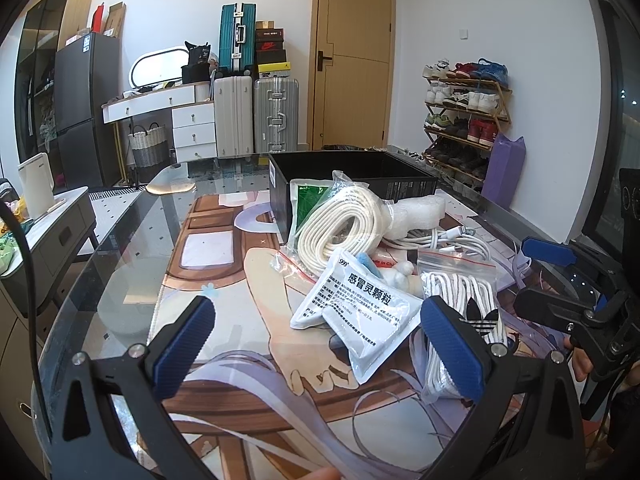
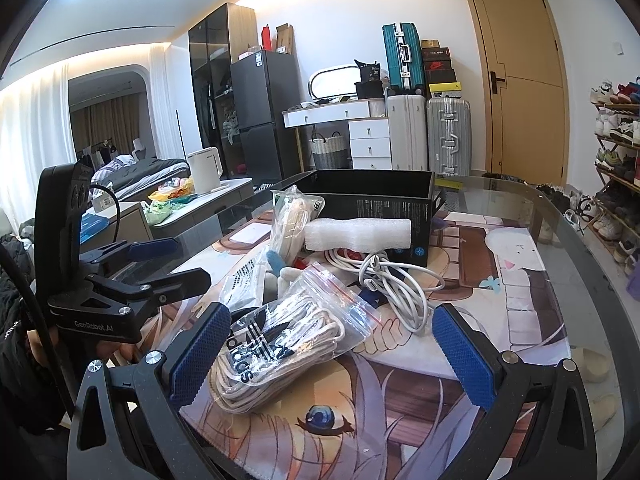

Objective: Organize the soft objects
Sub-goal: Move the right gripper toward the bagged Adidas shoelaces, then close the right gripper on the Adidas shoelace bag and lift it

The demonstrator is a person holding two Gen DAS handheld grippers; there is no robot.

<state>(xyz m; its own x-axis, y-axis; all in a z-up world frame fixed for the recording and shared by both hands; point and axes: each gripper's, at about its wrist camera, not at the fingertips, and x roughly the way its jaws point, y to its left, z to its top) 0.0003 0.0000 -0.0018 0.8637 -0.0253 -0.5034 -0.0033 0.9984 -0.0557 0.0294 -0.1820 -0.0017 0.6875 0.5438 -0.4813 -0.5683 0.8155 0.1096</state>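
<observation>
A pile of soft things lies on the printed mat in front of an open black box (image 1: 352, 176). In the left wrist view I see a white medicine pouch (image 1: 360, 312), a bagged coil of white rope (image 1: 340, 224), a zip bag of white laces with an Adidas logo (image 1: 464, 300), a foam roll (image 1: 416, 212) and white cables (image 1: 452, 240). My left gripper (image 1: 316, 340) is open and empty, just short of the pouch. My right gripper (image 2: 332, 344) is open and empty, its left pad beside the Adidas lace bag (image 2: 280, 344). The foam roll (image 2: 356, 234), the cables (image 2: 400, 284) and the box (image 2: 376, 196) lie beyond.
The glass table's (image 1: 120, 264) rounded edge runs on the left. The other gripper shows at the right of the left wrist view (image 1: 580, 300) and at the left of the right wrist view (image 2: 120, 280). Suitcases, a door and a shoe rack (image 1: 464, 112) stand behind.
</observation>
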